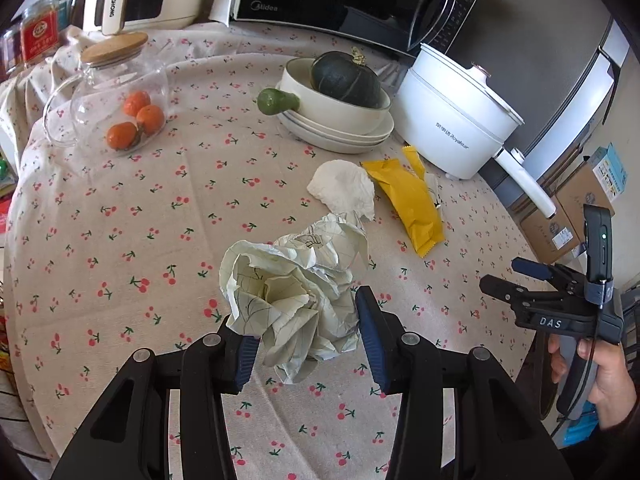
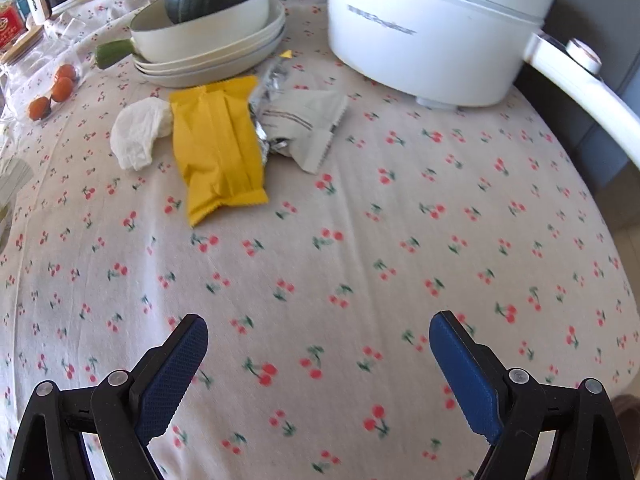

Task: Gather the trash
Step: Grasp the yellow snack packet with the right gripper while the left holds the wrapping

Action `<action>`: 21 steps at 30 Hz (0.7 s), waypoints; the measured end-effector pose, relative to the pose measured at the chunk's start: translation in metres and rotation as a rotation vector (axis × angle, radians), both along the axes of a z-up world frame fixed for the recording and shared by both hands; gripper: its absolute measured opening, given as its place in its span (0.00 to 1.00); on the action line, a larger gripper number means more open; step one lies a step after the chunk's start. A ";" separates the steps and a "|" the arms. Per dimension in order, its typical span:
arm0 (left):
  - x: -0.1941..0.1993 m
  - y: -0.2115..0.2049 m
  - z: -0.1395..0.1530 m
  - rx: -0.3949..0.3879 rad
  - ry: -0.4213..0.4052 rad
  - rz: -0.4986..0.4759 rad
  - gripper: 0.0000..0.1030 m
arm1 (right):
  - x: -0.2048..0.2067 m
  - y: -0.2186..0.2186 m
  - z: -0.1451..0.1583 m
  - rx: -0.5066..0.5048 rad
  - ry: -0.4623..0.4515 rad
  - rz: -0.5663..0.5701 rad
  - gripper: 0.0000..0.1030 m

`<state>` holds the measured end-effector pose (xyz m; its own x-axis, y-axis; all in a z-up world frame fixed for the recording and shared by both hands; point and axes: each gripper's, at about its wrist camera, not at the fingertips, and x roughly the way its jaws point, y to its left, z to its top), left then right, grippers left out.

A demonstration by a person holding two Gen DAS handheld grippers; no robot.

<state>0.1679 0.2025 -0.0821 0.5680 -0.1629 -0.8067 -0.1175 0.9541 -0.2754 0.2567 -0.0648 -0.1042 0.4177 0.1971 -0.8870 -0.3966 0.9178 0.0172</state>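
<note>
At the bottom centre of the left wrist view, my left gripper (image 1: 306, 350) closes its blue pads on either side of a crumpled paper ball (image 1: 294, 296). The left pad is half buried in the folds, the right pad sits at the paper's edge, and I cannot tell whether the wad is lifted or resting on the cherry-print tablecloth (image 1: 120, 240). I judge the paper light, springy and easily crushed; a squeeze across its thick middle should hold better than a pinch on a loose flap.

Beyond it, toward centre frame, lie a white tissue (image 1: 344, 188) and a yellow wrapper (image 1: 412, 208), both soft and nearly weightless by my reckoning, the wrapper likely slick.

My right gripper (image 2: 320, 376) hangs wide open and empty at the bottom of the right wrist view, over bare cloth.

Only that view reveals a torn grey and silver wrapper (image 2: 304, 128) tucked behind the yellow one, near the white electric pot (image 2: 432, 32). Only the left view shows the paper ball in full, and the right tool held at the frame's right edge.
</note>
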 end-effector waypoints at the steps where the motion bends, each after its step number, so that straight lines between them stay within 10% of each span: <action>1: -0.003 0.005 0.001 0.008 -0.002 0.015 0.47 | 0.005 0.011 -0.001 0.015 -0.003 0.004 0.90; 14: -0.014 0.023 0.005 0.008 -0.011 0.029 0.47 | 0.058 0.082 -0.035 -0.074 -0.030 0.035 0.79; 21: -0.010 0.016 0.004 0.008 -0.005 0.014 0.47 | 0.055 0.085 -0.035 -0.068 -0.043 0.056 0.55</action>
<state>0.1584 0.2182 -0.0781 0.5746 -0.1481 -0.8049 -0.1299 0.9545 -0.2684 0.3120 0.0203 -0.1392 0.4456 0.1615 -0.8805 -0.4466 0.8926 -0.0623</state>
